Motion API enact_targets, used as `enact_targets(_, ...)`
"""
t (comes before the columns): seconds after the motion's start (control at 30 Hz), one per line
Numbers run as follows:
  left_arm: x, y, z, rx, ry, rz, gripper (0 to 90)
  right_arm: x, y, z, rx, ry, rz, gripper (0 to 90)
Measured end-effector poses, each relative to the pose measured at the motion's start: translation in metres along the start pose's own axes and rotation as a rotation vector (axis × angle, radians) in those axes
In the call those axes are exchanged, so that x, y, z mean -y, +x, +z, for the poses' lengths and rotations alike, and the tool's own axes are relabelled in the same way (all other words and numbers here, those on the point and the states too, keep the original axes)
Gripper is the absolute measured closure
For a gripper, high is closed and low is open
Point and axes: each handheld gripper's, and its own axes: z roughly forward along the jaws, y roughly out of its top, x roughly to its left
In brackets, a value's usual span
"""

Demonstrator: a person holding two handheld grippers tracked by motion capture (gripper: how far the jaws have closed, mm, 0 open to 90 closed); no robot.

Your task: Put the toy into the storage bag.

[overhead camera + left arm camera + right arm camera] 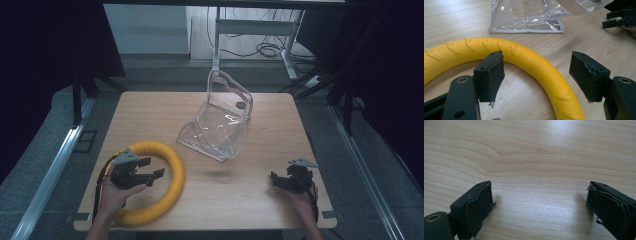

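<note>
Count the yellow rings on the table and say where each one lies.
1. The yellow ring lies flat at the table's near left corner, around the open left gripper, with the clear plastic bag beyond it. No other ring shows.

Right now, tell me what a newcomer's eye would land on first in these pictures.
The bright yellow ring lies at the table's near left corner, and the left gripper hovers over it with its jaws wide open, straddling the ring's right arc without touching it. Behind it, near the table's far middle, a clear plastic bag stands open. The right gripper, also open, sits over bare wood near the right edge.
</note>
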Motion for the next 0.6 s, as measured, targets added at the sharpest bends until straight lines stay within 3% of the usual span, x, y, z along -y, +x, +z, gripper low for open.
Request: enact_targets(0.6, 0.0015, 0.0036, -0.0014, -0.003, 0.011, -0.012, 27.8, 0.0004, -0.0005, -0.0006, 0.009, -0.007, 0.009, 9.2)
